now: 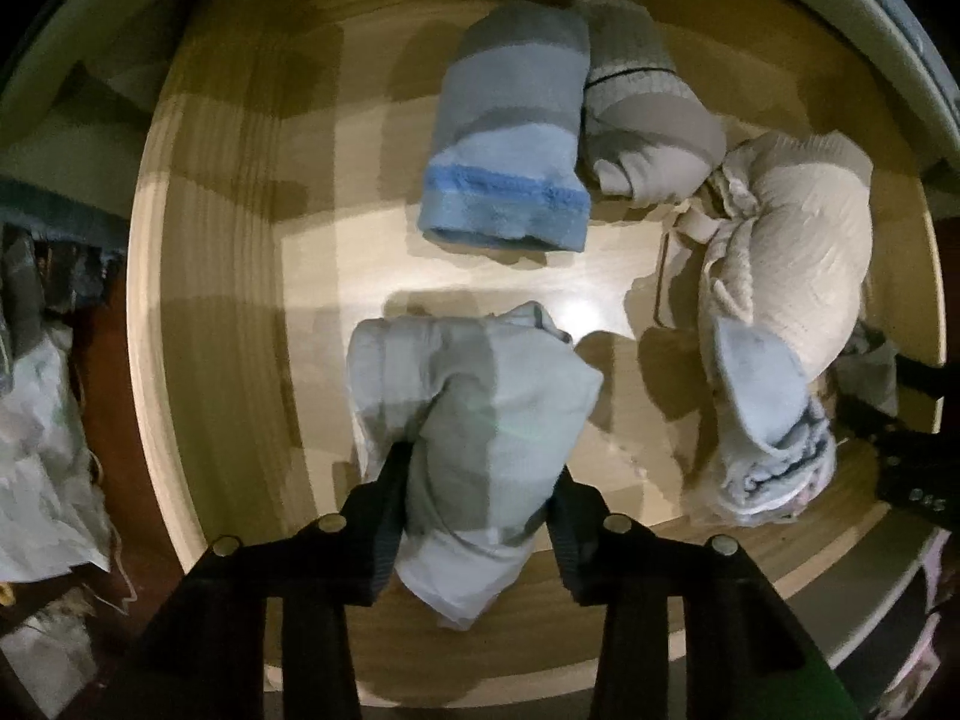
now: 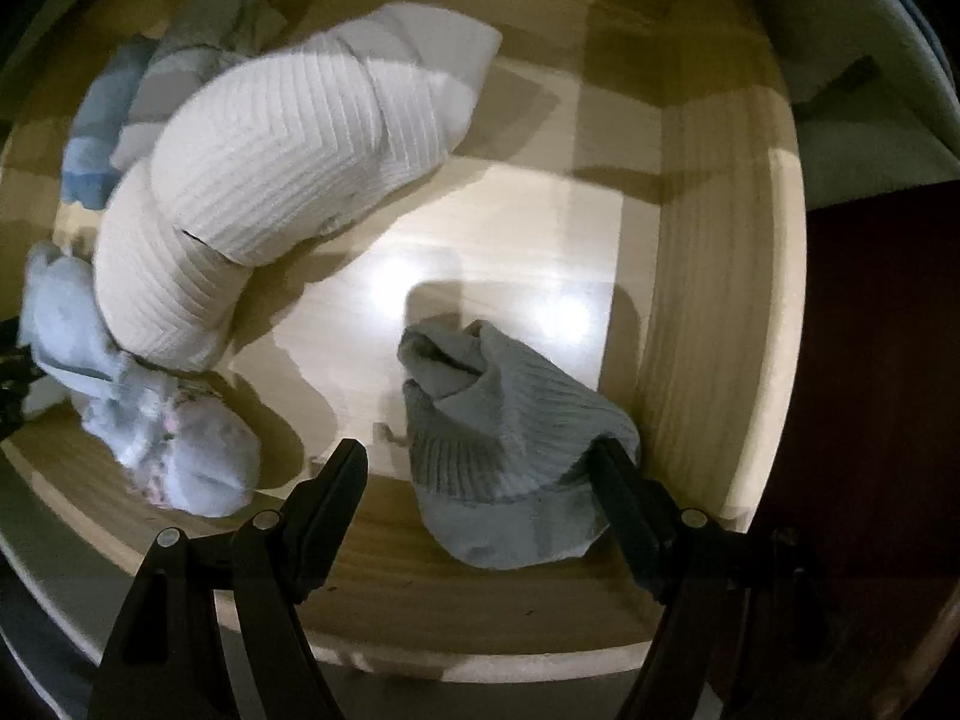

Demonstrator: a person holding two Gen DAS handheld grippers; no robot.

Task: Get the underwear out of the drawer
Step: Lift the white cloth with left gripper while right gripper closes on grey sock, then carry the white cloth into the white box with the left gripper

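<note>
Both grippers are over an open wooden drawer (image 1: 240,312) holding rolled garments. My left gripper (image 1: 480,480) is shut on a pale blue-grey rolled underwear (image 1: 474,414); its fingers press both sides of the roll. My right gripper (image 2: 480,468) is open around a grey ribbed roll (image 2: 504,438) in the drawer's right front corner; the right finger touches the roll, the left finger stands apart from it.
In the left wrist view lie a blue striped fuzzy roll (image 1: 510,138), a grey roll (image 1: 648,126), a cream ribbed bundle (image 1: 792,258) and a pale blue piece (image 1: 762,402). The right wrist view shows large white ribbed rolls (image 2: 288,168), a pale bundle (image 2: 174,438) and the drawer wall (image 2: 708,300).
</note>
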